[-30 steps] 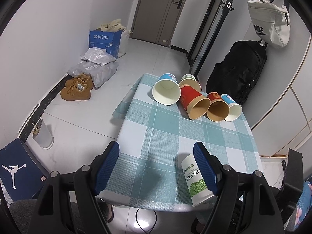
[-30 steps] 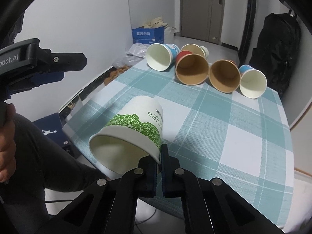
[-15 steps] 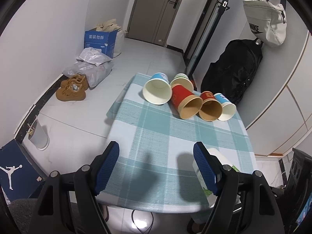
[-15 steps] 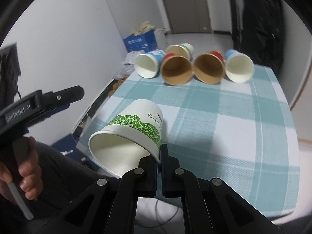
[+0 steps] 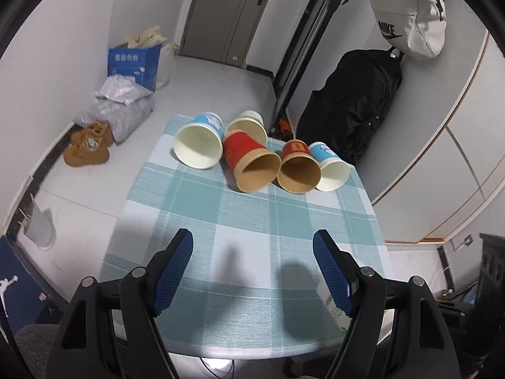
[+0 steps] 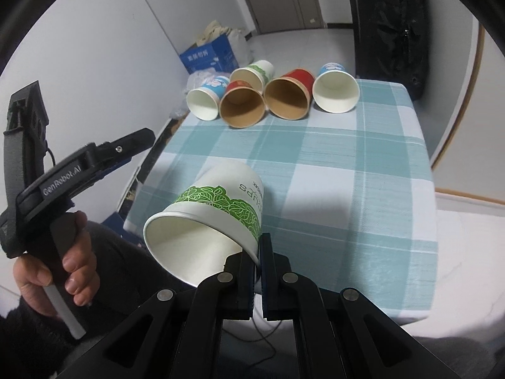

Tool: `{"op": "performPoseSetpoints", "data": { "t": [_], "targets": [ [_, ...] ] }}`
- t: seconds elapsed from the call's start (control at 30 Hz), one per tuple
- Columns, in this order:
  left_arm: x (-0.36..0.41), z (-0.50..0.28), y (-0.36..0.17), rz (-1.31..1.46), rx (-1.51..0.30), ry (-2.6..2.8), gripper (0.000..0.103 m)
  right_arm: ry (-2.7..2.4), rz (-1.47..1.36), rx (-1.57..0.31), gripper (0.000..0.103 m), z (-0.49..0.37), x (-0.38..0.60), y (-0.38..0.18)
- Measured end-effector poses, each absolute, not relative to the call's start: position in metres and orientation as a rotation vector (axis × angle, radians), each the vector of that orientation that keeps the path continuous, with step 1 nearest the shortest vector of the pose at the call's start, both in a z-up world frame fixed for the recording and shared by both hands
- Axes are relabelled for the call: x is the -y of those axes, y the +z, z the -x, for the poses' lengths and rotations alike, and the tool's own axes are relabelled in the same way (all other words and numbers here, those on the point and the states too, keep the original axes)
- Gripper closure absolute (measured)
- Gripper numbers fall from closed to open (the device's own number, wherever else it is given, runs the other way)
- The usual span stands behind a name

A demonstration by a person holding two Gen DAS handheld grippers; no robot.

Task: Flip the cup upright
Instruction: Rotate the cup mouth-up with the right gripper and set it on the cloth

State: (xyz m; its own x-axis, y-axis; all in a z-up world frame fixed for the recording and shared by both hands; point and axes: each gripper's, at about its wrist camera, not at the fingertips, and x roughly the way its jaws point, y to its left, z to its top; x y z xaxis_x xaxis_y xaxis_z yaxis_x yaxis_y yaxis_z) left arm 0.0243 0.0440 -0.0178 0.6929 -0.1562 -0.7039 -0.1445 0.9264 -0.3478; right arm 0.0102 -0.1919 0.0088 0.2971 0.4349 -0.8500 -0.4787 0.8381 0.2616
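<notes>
My right gripper [image 6: 258, 252] is shut on the rim of a white paper cup with a green leaf band [image 6: 217, 211]. The cup is tilted, mouth toward the camera and low left, held above the near edge of the checked table [image 6: 347, 173]. In the left wrist view only a sliver of this cup [image 5: 331, 303] shows behind the right finger. My left gripper [image 5: 252, 271] is open and empty over the table's near edge; it also shows at the left of the right wrist view [image 6: 94, 164].
Several cups lie on their sides at the table's far end: a blue one [image 5: 199, 145], a red one [image 5: 252, 164], a brown one [image 5: 298, 170], another blue one [image 5: 331, 170], a green one [image 5: 249, 126]. A black backpack [image 5: 350, 104] leans by the wall. Shoes and bags lie on the floor.
The right gripper has lifted and turned the green-leaf cup, its mouth tipping more downward toward the camera. The left gripper has moved back and up; the cup has slid nearly out of its view.
</notes>
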Motion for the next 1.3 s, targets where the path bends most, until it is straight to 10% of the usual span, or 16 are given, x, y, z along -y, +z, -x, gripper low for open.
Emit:
{"op": "performPoseSetpoints", "data": {
  "t": [1.0, 1.17, 1.3],
  "targets": [
    [-0.062, -0.043, -0.031, 0.467, -0.894, -0.005, 0.028, 0.719, 0.480, -1.508, 0.094, -0.148, 0.092, -0.027],
    [-0.060, -0.042, -0.028, 0.440, -0.881, 0.006, 0.028, 0.688, 0.379, -1.456, 0.054, -0.154, 0.107, -0.026],
    [-0.055, -0.043, -0.025, 0.396, -0.862, 0.017, 0.028, 0.674, 0.274, -1.359, 0.052, -0.149, 0.131, -0.017]
  ]
}}
